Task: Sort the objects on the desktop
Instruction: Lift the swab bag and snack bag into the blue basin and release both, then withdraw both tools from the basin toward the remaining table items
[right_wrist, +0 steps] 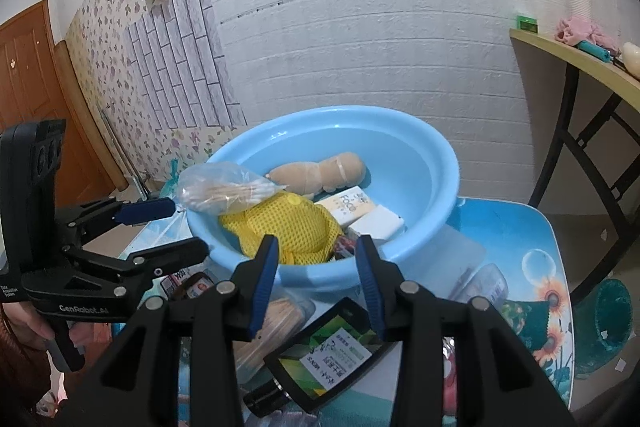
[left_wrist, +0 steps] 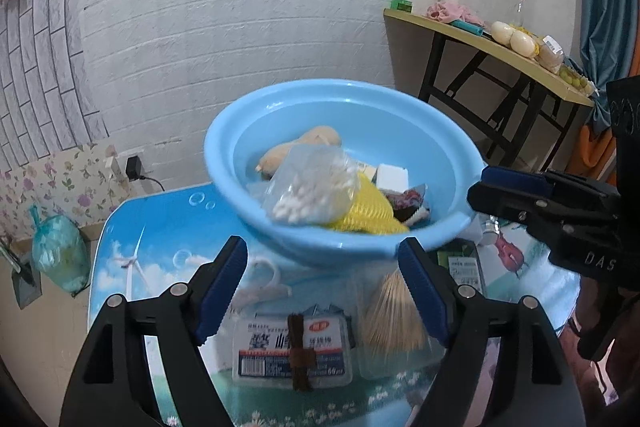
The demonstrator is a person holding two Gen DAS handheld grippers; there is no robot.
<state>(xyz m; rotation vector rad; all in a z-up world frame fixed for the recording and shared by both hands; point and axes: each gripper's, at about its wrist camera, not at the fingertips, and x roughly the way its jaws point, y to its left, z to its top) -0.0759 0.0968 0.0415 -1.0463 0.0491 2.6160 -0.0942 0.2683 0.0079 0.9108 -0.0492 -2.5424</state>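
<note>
A blue basin (left_wrist: 420, 131) (right_wrist: 432, 155) stands on the small table and holds a clear bag of cotton swabs (left_wrist: 316, 187) (right_wrist: 224, 191), a yellow mesh pouch (left_wrist: 368, 211) (right_wrist: 288, 227), a beige plush toy (right_wrist: 320, 171), a white box (right_wrist: 376, 223) and a cream box (right_wrist: 348, 205). My left gripper (left_wrist: 322, 291) is open and empty above a floss-pick box (left_wrist: 292, 347) and a toothpick case (left_wrist: 392, 323). My right gripper (right_wrist: 316, 283) is open and empty at the basin's near rim, above a black tube (right_wrist: 324, 351).
The table (left_wrist: 160, 227) has a sky-print top. A green bag (left_wrist: 60, 255) sits on the floor at left. A wooden side table (left_wrist: 480, 39) with clutter stands at the back right. A teal bin (right_wrist: 608, 323) is on the floor at right.
</note>
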